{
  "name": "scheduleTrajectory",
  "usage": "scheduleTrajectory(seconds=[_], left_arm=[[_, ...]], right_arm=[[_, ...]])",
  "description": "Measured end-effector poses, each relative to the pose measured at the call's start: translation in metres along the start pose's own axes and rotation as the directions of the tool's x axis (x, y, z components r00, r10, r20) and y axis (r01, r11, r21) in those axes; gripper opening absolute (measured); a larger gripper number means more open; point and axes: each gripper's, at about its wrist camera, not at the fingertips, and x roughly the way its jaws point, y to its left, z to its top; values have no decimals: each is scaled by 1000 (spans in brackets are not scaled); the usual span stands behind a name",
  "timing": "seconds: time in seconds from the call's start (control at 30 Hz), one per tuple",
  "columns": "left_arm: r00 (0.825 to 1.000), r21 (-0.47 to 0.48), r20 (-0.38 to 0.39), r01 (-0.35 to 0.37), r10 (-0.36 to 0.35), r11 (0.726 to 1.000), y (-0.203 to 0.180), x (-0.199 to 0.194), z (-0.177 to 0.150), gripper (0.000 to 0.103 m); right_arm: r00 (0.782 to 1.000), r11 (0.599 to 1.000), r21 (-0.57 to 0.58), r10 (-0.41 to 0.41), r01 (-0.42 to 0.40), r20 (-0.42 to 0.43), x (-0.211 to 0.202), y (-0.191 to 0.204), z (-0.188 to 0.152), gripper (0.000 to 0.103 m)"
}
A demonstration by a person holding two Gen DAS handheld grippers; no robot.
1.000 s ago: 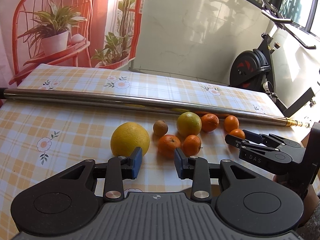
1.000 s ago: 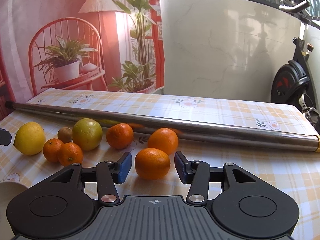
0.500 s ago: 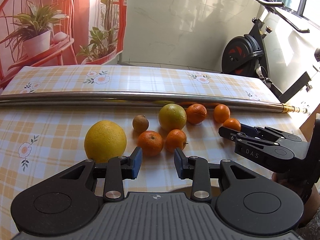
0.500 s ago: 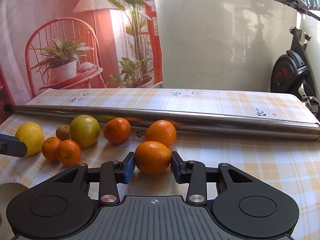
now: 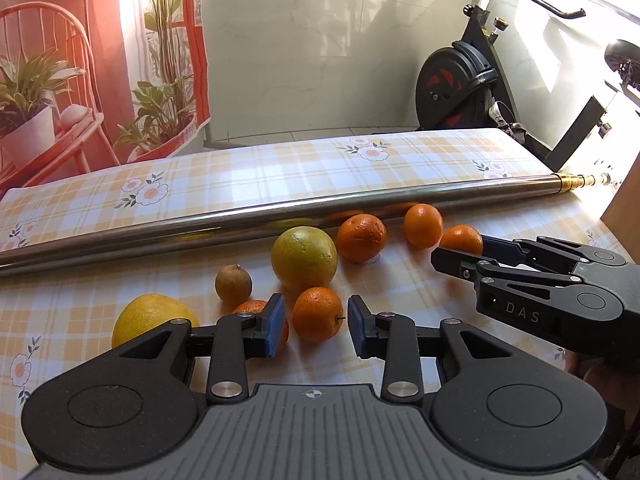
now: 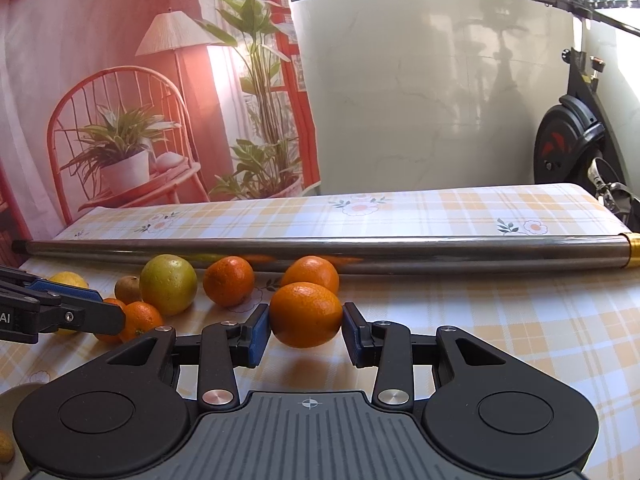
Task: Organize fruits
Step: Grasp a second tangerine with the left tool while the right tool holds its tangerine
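The right gripper (image 6: pixel 306 334) has its jaws clamped on a mandarin (image 6: pixel 306 314), lifted just off the tabletop (image 6: pixel 520 320) in front of the steel pole (image 6: pixel 360 250); open cloth lies rightward. The left gripper (image 5: pixel 316 330) has jaws apart around a small mandarin (image 5: pixel 317 313), pads not touching. Only the right view shows a pale bowl rim (image 6: pixel 16 394).

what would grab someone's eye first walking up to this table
Likely the bright orange mandarin pinched between the blue pads of the right gripper, close in front. Next, the long shiny steel pipe lying across the yellow checked tablecloth, with loose citrus bunched along its near side. The left gripper sits open around a small orange tangerine.
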Motion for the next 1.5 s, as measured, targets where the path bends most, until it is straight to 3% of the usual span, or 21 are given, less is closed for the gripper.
scheduleTrajectory(seconds=[0.77,1.33,1.5], left_arm=[[999,108,-30,-25,28,994,-9,18,-1,34],[1000,34,21,-1,1,999,-4,-12,0,33],[999,22,39,8,-8,1000,-6,-27,-2,33]], right_arm=[[1000,1000,20,8,-9,5,-1,-3,0,36],[1000,1000,-11,-12,12,-16,-2,6,3,35],[1000,999,39,-8,9,-27,-19,5,5,35]])
